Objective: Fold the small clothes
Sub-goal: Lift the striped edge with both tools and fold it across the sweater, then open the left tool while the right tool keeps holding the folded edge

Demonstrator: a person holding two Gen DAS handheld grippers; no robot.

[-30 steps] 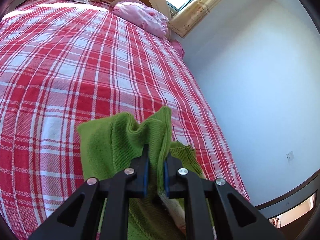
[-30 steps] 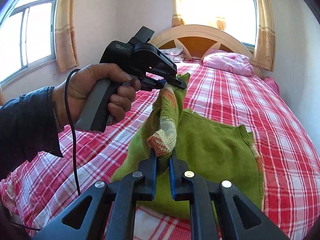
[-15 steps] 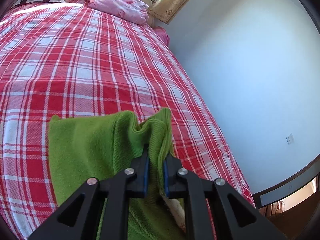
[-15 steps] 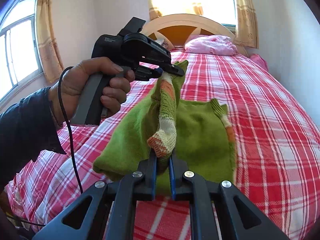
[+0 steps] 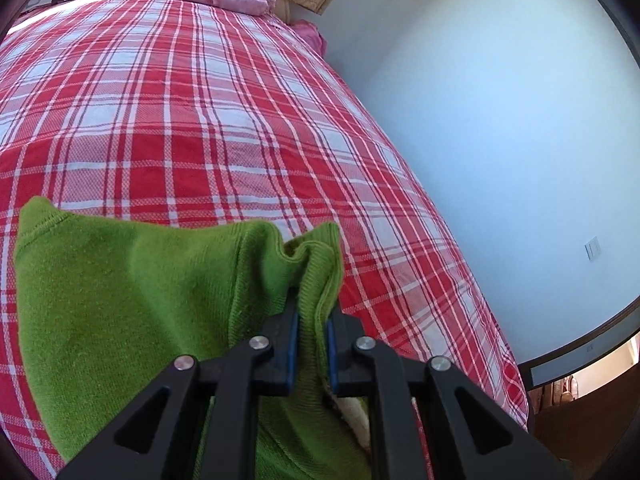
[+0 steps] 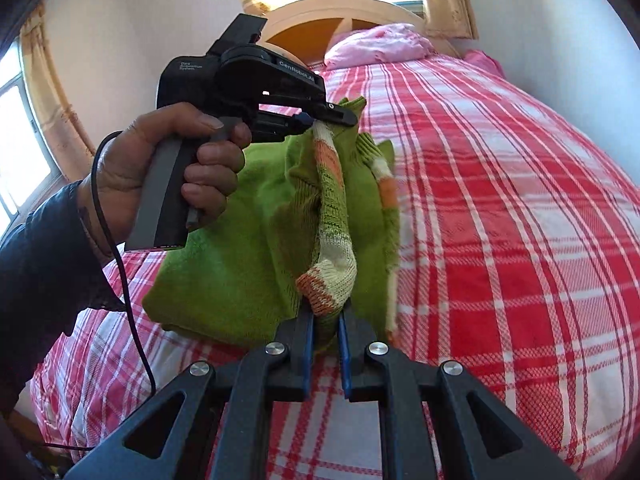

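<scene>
A small green knit sweater (image 6: 240, 240) with orange-and-cream striped trim hangs above the red plaid bed, held by both grippers. My left gripper (image 5: 312, 312) is shut on a bunched green edge of the sweater (image 5: 132, 300); it also shows in the right wrist view (image 6: 320, 120), held by a hand. My right gripper (image 6: 326, 320) is shut on the striped trim at the sweater's lower end. The sweater's body drapes to the left, its far part resting on the bed.
The bed (image 5: 200, 120) with a red-and-white plaid cover fills both views. A pink pillow (image 6: 380, 46) lies by the wooden headboard (image 6: 320, 28). A white wall (image 5: 500, 140) runs along the bed's right side. Curtained windows are behind the headboard and at the left.
Both grippers have carried the sweater toward the right side of the bed and turned; the green body now spreads wider to the left. Both grips are unchanged.
</scene>
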